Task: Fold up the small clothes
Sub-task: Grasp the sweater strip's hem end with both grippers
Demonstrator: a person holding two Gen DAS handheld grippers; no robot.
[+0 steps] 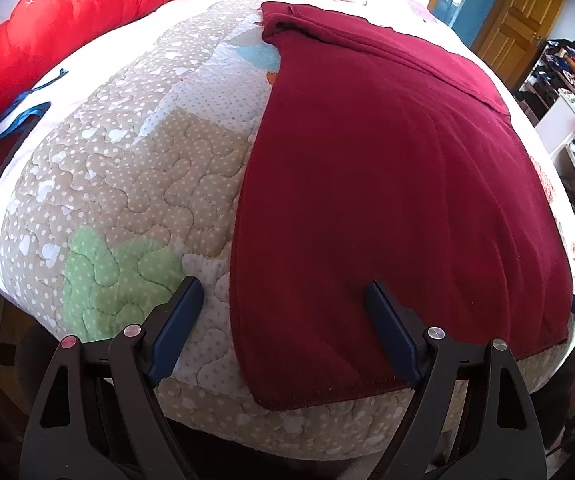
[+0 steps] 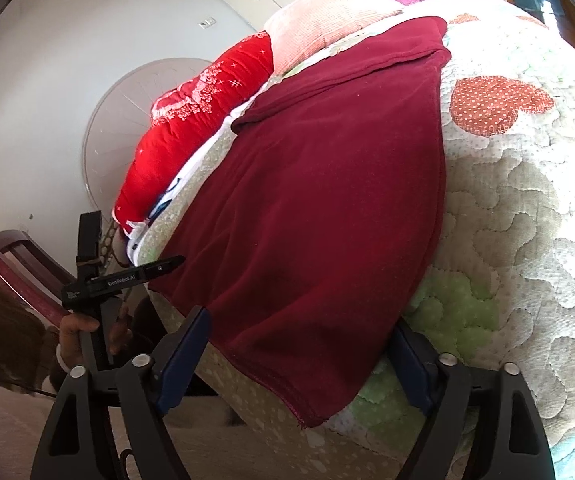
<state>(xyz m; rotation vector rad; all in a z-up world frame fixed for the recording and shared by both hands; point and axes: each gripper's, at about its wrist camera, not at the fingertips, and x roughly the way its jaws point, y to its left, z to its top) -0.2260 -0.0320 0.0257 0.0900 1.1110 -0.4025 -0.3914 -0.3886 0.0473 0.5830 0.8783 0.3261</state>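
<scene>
Lying spread flat on the quilted bed cover (image 1: 135, 168), the dark red garment (image 1: 387, 184) is seen with its hemmed lower edge draped just over the near edge of the bed. The fabric appears to be a soft, matte knit or fleece with a slight nap; it is judged light, limp and not slippery, so it should bend wherever it is lifted and sag between two holds. A stitched hem runs along the lower edge, and a folded-over band is seen at the end of the garment far from that hem. The quilt beneath the garment is padded, dotted and stitched in wavy lines, with green and red patches; some drag against it may be expected. The left gripper (image 1: 283, 300) is held with its jaws wide apart, straddling the garment's left edge. The right gripper (image 2: 301, 332) is likewise held with jaws apart, around the lower right corner. The two hem corners are judged the best holds.
</scene>
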